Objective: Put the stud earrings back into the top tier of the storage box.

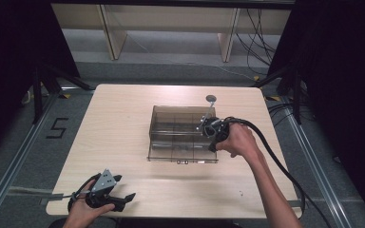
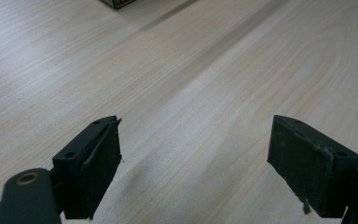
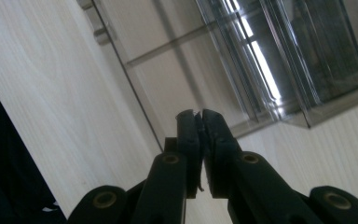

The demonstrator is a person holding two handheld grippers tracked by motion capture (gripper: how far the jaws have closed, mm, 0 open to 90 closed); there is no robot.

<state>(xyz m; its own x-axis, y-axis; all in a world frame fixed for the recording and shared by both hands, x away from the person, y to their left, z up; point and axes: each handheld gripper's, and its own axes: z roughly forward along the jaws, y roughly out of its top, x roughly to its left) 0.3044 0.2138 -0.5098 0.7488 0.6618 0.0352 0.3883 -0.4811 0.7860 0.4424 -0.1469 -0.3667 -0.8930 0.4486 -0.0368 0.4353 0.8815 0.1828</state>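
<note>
The right gripper (image 3: 199, 122) hangs with its jaws pressed together on nothing, just above the clear compartment box (image 1: 183, 135), whose long axis runs crosswise ahead of them. The left gripper (image 2: 193, 163) rests well apart near the table (image 1: 123, 118) edge, jaws spread wide and empty, so the right hand is nearer.

a compartmented box (image 1: 183, 135) sits right of centre on the tabletop (image 1: 119, 123); the right hand-held gripper (image 1: 212, 127) at its right edge, the left hand-held gripper (image 1: 123, 187) near the front-left corner, perhaps resting there.
</note>
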